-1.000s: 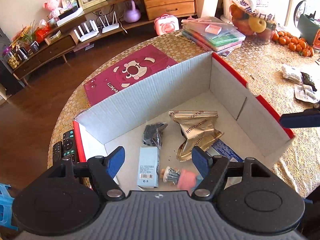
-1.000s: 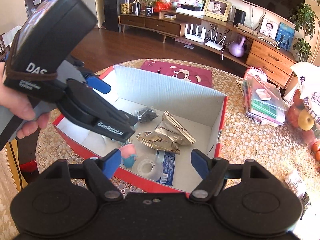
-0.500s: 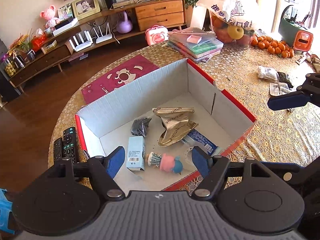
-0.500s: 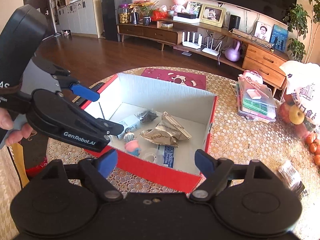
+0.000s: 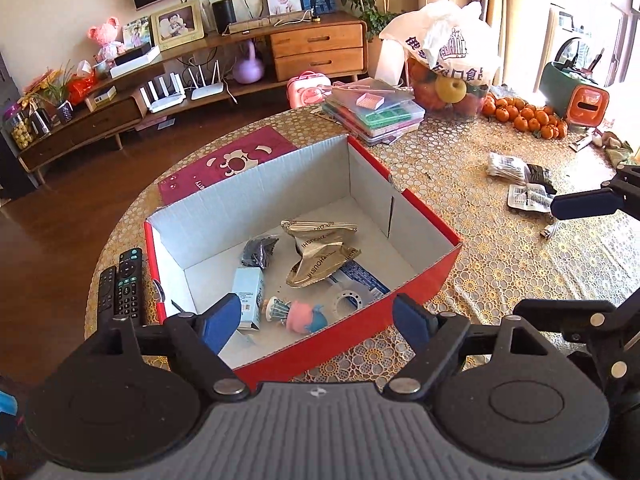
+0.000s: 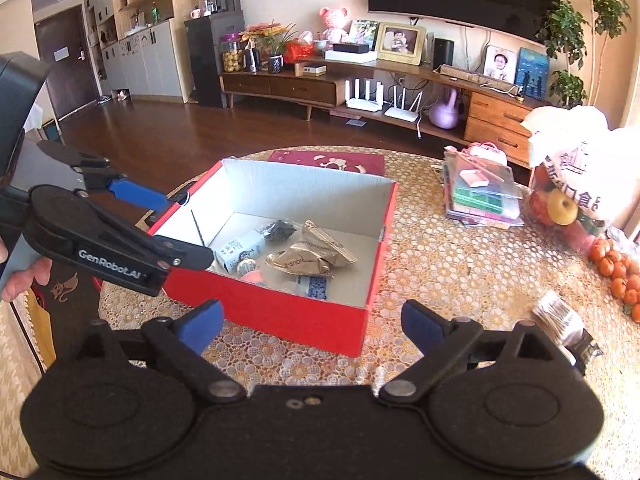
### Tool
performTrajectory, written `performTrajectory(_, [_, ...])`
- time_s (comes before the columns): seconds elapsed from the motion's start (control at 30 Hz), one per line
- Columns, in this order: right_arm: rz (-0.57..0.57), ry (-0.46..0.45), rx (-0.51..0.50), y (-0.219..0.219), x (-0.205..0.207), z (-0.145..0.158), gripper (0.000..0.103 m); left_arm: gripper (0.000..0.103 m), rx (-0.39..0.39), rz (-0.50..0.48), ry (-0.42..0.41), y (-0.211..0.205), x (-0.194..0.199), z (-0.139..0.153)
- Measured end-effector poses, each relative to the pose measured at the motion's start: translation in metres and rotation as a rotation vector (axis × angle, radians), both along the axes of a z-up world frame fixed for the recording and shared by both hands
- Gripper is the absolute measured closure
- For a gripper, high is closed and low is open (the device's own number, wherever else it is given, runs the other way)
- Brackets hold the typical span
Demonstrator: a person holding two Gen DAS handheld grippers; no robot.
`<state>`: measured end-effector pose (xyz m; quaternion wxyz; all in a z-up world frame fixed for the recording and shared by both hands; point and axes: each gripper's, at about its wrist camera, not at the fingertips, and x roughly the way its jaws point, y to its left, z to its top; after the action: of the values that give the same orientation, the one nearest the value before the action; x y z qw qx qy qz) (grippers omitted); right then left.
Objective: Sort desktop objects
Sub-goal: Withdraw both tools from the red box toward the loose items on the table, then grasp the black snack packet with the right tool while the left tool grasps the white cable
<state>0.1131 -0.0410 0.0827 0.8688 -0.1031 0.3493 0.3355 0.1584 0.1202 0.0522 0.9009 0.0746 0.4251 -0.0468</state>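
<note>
Above the red box [image 5: 360, 320], both tools gape empty.

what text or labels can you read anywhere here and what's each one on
"GenRobot.AI": white lettering on the black side of the left gripper, seen from the right wrist.
"ZHOUSHI", upside down, possibly part of a longer word: on the crumpled gold foil snack packet in the red cardboard box.
Blue Chinese characters on the white plastic fruit bag: not reliably readable.
Barcode label on the small pale blue carton: too small.
Remote control buttons: too small.
</note>
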Motion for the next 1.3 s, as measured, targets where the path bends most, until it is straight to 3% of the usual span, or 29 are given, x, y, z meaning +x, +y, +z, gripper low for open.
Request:
performTrajectory(0.13, [-0.044, 0.004, 0.031, -0.026, -0.004, 0.001, 0.006, 0.018, 0.003, -0.009, -0.024, -0.012, -0.011, 0.0])
performTrajectory(0.33, [-0.129, -0.006, 0.052, -0.068, -0.011, 0.0, 0.006, 0.006, -0.015, -0.037, -0.053, -0.032, -0.025, -0.003])
performTrajectory(0.67, [-0.274, -0.074, 0.02, -0.133, -0.025, -0.002, 0.006, 0.003, -0.118, -0.126, -0.072, -0.084, -0.042, -0.008])
performTrajectory(1.3, [-0.458, -0.076, 0.01, -0.225, -0.011, -0.022, 0.006, 0.002, -0.172, -0.339, -0.14, -0.187, -0.034, -0.026])
